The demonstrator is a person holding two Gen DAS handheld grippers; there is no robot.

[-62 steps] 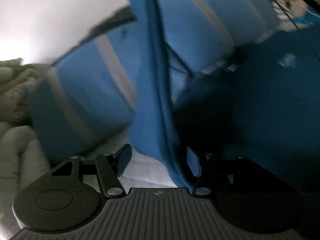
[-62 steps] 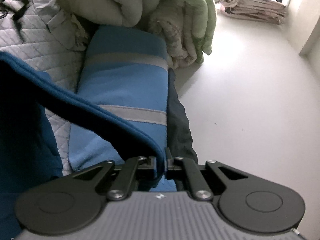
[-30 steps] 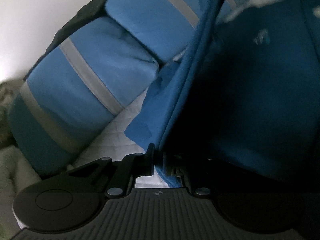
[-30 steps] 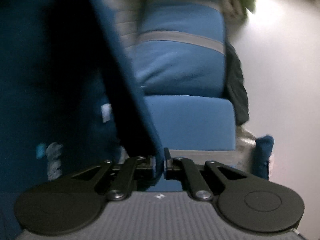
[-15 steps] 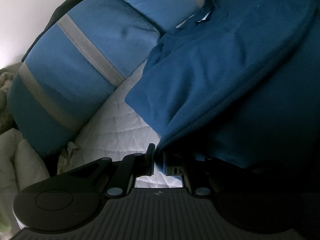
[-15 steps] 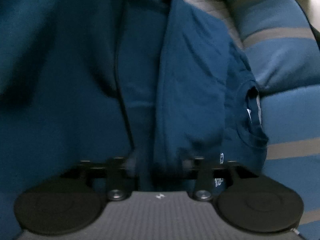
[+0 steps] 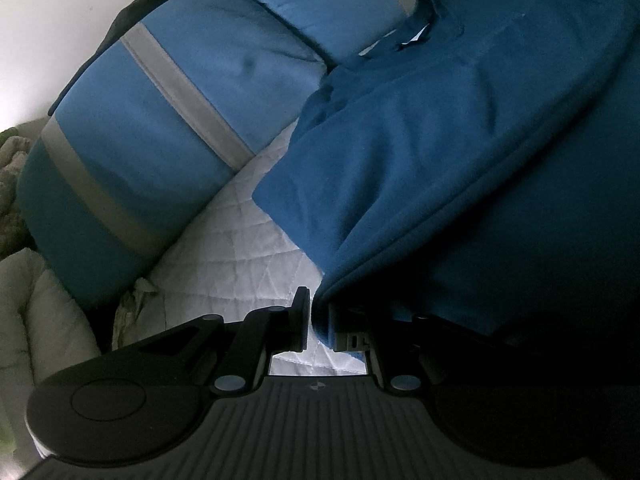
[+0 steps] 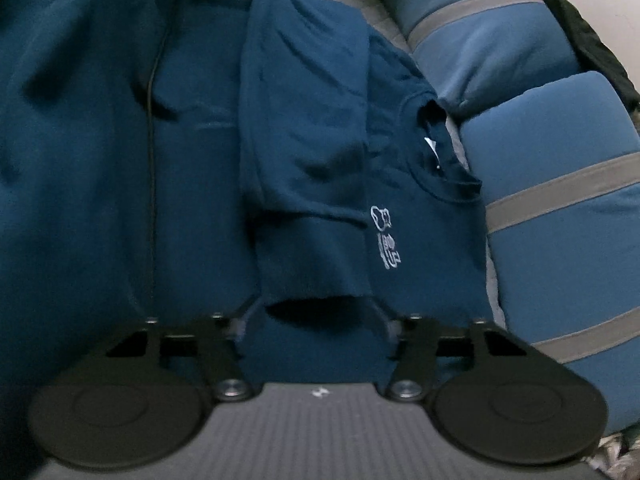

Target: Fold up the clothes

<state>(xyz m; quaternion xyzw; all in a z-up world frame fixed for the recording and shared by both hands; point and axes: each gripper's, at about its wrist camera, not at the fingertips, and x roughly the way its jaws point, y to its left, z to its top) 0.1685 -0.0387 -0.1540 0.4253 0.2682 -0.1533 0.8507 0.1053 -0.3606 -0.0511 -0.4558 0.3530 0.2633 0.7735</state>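
Since half a second ago our right gripper point(image 8: 316, 316) has let its fingers swing wide apart, where before they sat close together in the blur over the cloth; a second back it was pinching a raised edge of the blue T-shirt point(image 8: 320, 160). The shirt now lies spread on the white quilted cover point(image 7: 240, 248), its collar point(image 8: 440, 152) up against the blue striped pillows point(image 8: 540, 160), and a sleeve point(image 8: 304, 184) is laid inward over the chest, its open cuff just ahead of the right fingers and pointing back at us. Our left gripper point(image 7: 318, 320) has hardly shifted: its fingers stand close together, clamped on the shirt's lower left edge, with only a thin gap of quilt showing beside the cloth. What matters next is the shirt's long axis. Seen from the right wrist, it runs away from us and to the right, collar far and body under the gripper; seen from the left, the same fabric sweeps up and rightward from the pinched corner. We judge that the left gripper, already holding cloth, is the nearer one for carrying a side or the hem across that axis, while the right gripper is empty and free to take a second edge. How many folds remain we cannot tell.
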